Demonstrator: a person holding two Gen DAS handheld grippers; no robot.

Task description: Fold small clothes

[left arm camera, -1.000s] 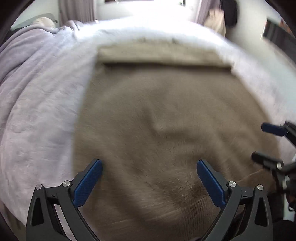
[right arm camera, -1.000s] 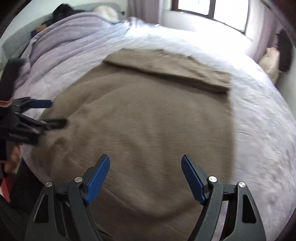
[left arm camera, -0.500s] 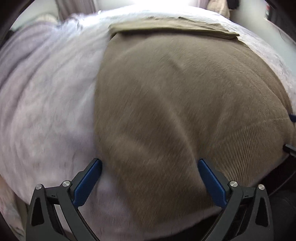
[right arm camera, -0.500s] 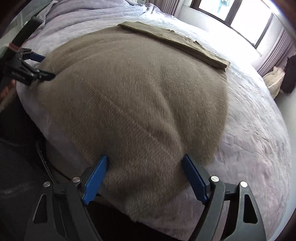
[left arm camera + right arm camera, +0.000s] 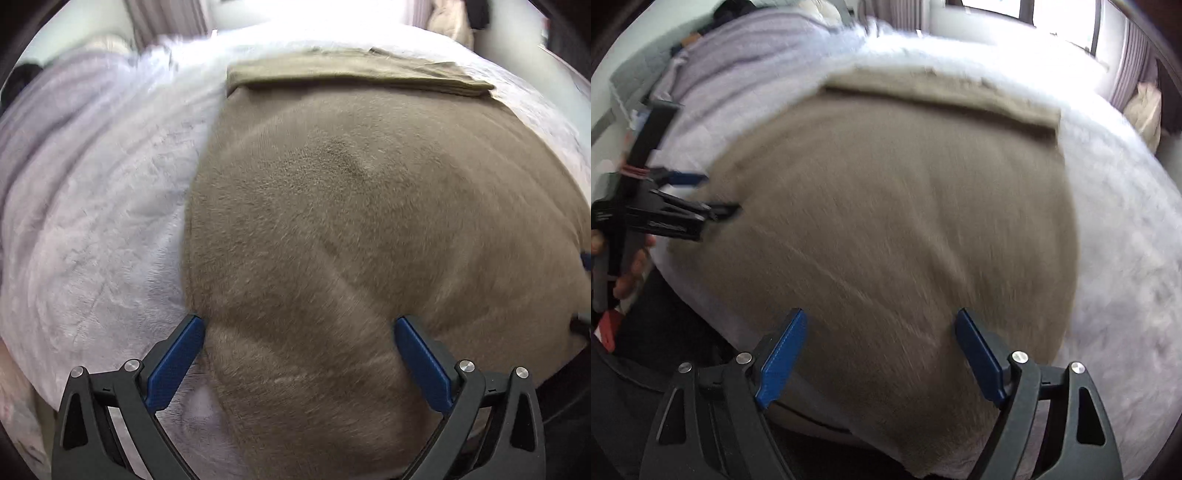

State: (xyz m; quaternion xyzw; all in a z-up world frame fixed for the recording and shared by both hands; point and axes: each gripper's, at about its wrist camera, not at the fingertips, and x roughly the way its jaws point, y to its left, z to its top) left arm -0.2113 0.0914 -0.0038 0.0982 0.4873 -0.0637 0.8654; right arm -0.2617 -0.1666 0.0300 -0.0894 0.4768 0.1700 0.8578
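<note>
Both grippers, left and right, gape wide, holding nothing. Lilac bedding surrounds the brown garment, which lies flat directly beneath their spread fingers.

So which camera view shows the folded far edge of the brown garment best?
The left wrist view: the folded band of the brown garment looks sharp, its layers visible. The right wrist view shows it too, but blurred.

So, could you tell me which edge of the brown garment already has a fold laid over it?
The far edge of the brown garment, toward the window: a folded-over band lies across it. The near edge, by both open grippers, lies single-layer.
</note>
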